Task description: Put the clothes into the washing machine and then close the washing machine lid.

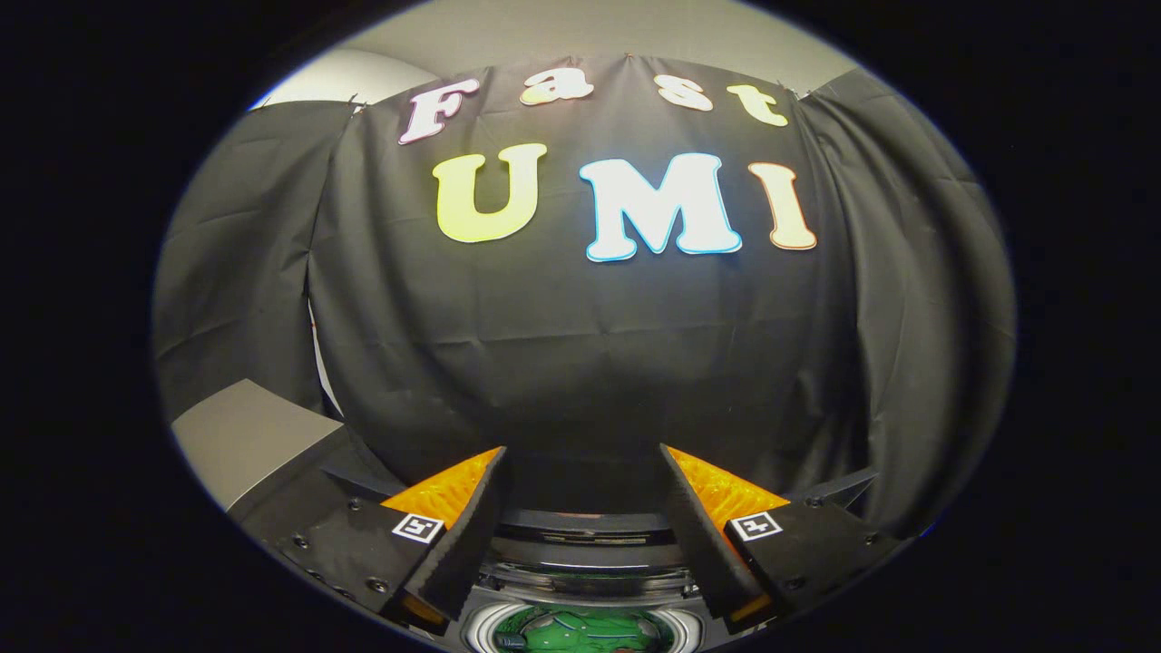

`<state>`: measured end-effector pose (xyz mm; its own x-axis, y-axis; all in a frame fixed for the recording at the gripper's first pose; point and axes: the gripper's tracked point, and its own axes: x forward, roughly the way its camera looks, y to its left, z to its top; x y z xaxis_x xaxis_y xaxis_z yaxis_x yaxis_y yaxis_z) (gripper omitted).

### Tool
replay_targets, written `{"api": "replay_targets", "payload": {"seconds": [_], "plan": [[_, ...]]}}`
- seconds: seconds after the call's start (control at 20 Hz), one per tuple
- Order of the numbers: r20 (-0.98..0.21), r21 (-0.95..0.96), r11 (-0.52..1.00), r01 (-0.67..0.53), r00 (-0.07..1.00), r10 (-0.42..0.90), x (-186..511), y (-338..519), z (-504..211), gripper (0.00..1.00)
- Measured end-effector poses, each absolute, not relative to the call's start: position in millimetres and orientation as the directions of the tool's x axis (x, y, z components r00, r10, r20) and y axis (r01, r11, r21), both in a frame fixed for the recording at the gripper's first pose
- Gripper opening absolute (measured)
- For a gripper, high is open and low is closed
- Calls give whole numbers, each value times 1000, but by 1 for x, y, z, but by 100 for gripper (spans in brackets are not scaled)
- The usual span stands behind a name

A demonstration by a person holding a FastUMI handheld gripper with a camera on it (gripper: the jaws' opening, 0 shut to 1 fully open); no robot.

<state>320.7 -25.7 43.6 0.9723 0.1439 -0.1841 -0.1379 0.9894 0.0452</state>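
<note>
The gripper (pixel 580 453) is held level, its 2 fingers spread wide apart with nothing between them, released and grasping nothing. It looks toward the black cloth wall (pixel 580 363) of the booth.

Below and between the fingers, at 6 o'clock from their tips, sits the washing machine (pixel 580 553). Its round drum mouth opens upward, ringed by a pale rim. Inside the drum lies a green garment (pixel 585 630), crumpled, with lighter patches on it. So clothing appears to be in the drum already. The lid cannot be made out with certainty; a dark band across the machine at 12 o'clock from the drum may be its raised edge or the back panel.

The garment is soft, light and limp, and would bunch under any pinch; a raised fold is the best hold. It has no clear long axis as it lies. The lid is likely stiff and hinged at the back, best taken at its front edge.

At 9 o'clock from the fingers stands a grey surface (pixel 245 435).
</note>
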Motion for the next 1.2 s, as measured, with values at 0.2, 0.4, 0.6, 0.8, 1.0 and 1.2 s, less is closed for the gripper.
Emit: {"api": "replay_targets", "payload": {"seconds": [0.2, 0.4, 0.6, 0.8, 1.0, 1.2], "plan": [[-178, 43, 990, -135, 974, 141, 310, -26, 43, 99], [-173, 42, 990, -133, 975, 139, 299, -26, 41, 99], [-161, 40, 990, -135, 977, 140, 286, -26, 37, 98], [-157, 39, 990, -135, 978, 139, 279, -26, 35, 99], [-155, 38, 990, -135, 978, 139, 268, -26, 32, 99], [-158, 39, 990, -132, 978, 136, 257, -26, 27, 99]]}}
